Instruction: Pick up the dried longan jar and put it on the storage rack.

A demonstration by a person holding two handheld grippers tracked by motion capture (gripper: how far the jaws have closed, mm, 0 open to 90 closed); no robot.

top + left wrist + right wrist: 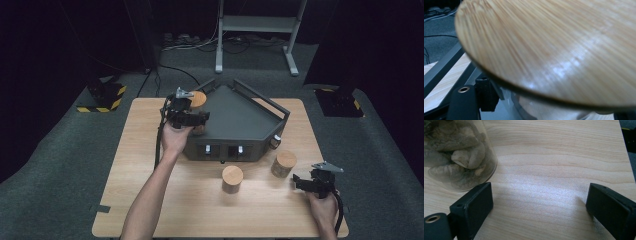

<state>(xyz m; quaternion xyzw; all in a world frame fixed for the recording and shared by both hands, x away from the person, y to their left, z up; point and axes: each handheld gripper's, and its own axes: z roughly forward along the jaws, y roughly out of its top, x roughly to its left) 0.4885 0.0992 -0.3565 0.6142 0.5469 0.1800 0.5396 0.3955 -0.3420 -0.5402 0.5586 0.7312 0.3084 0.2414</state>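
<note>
Right gripper [301, 182] resting on the pale wooden table [150, 210] with jaws standing apart, two wooden-lidded jars [232, 178] sitting before a dark angular tray [240, 120], left gripper [199, 119] clamping a third lidded jar [198, 100] at the tray's left edge, grey carpet [60, 165] spreading beyond, white stand legs [257, 30] standing against black curtains, no writing legible.

The left hand-held gripper [191, 118] was held forward on an outstretched forearm, its jaws clamped tight. The right hand-held gripper [306, 183] was held low, near the body, its jaws spread wide.
</note>
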